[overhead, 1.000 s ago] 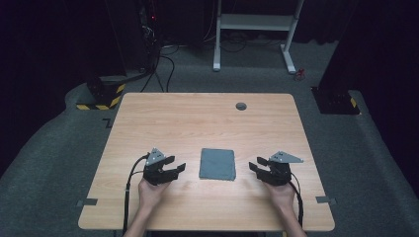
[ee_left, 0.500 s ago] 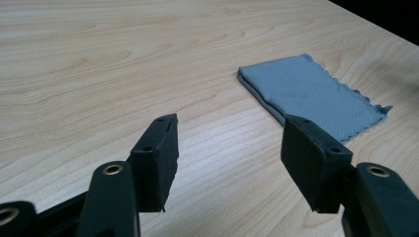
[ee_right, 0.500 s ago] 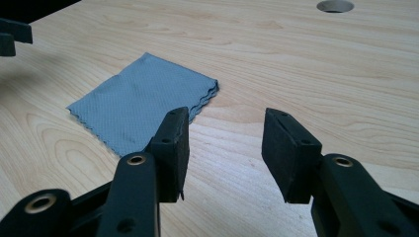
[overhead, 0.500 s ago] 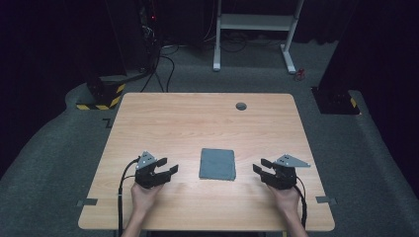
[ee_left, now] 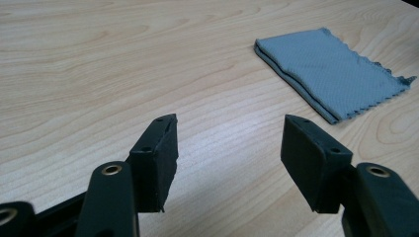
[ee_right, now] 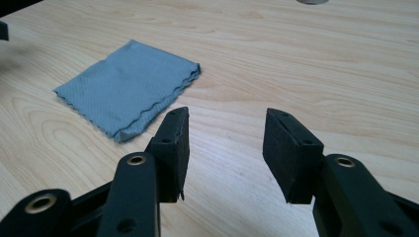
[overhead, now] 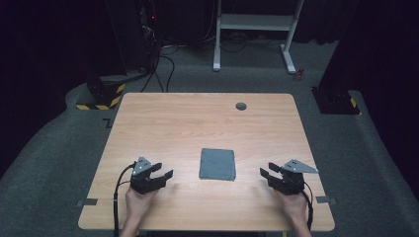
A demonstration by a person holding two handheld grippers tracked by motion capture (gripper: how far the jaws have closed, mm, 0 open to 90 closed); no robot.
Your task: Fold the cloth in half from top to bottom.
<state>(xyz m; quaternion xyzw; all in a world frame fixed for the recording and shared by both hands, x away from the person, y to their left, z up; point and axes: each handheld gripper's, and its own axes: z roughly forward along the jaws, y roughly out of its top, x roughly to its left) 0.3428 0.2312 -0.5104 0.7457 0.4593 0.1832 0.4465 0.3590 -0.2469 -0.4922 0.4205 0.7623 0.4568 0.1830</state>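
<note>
A folded grey cloth point(overhead: 217, 164) lies flat on the wooden table point(overhead: 197, 123), near the front middle. My left gripper point(overhead: 167, 176) rests low to the left of the cloth, jaws open and empty, pointing toward it. My right gripper point(overhead: 265, 174) sits to the cloth's right, also open and empty, a gap of bare wood between it and the cloth. In the left gripper view the cloth point(ee_left: 336, 69) is ahead at the upper right of the open gripper point(ee_left: 230, 133). In the right gripper view the cloth point(ee_right: 131, 86) lies ahead at the left of the open gripper point(ee_right: 227, 126).
A small dark round disc point(overhead: 241, 106) sits near the table's far edge, its rim also showing as a grey disc point(ee_right: 311, 1) at the top of the right gripper view. Dark carpet surrounds the table, with a white frame point(overhead: 257, 24) and cables beyond.
Both hands have drifted a little outward from the cloth and toward the table's near edge. The jaws stay as wide as before and the cloth has not moved.
</note>
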